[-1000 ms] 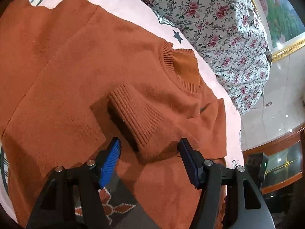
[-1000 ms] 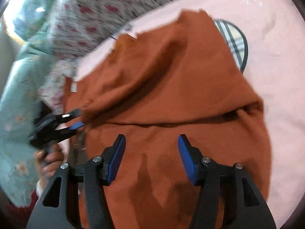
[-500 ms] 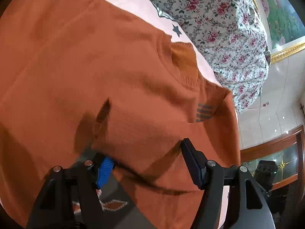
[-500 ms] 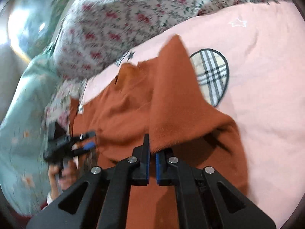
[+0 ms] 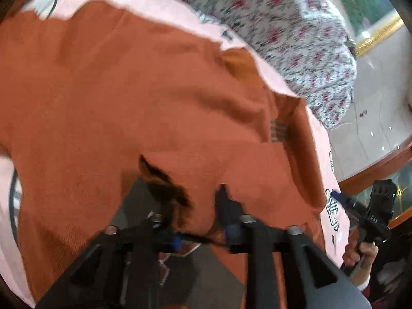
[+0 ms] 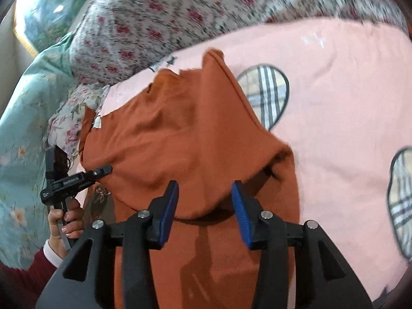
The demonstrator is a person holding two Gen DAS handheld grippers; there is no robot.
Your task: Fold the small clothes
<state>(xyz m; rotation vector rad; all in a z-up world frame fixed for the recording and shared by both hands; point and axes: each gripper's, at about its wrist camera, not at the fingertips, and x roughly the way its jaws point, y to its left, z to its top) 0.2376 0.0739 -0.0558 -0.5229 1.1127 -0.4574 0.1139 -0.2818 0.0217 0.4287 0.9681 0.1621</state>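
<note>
A rust-orange knit sweater [image 5: 128,97] lies on a pink bedspread [image 6: 334,103]. In the left wrist view my left gripper [image 5: 198,221] is closed on a fold of the sweater's fabric, which bunches between the fingers and hides the pads. In the right wrist view my right gripper [image 6: 203,206] is open, its blue pads on either side of a sweater fold [image 6: 206,180] that lies loose between them. The left gripper also shows in the right wrist view [image 6: 103,171], at the sweater's left edge. The right gripper shows in the left wrist view [image 5: 340,197] at the right.
A floral quilt [image 5: 296,38] is heaped behind the sweater, also in the right wrist view [image 6: 180,18]. A light green flowered cover [image 6: 23,141] lies at the left. Plaid patches [image 6: 267,90] mark the bedspread. A wooden edge [image 5: 381,162] and shiny floor lie beyond the bed.
My right gripper was shut on a sweater fold half a second ago and has opened, leaving the fold lying. My left gripper has closed on sweater fabric. Both views are blurred by motion.
</note>
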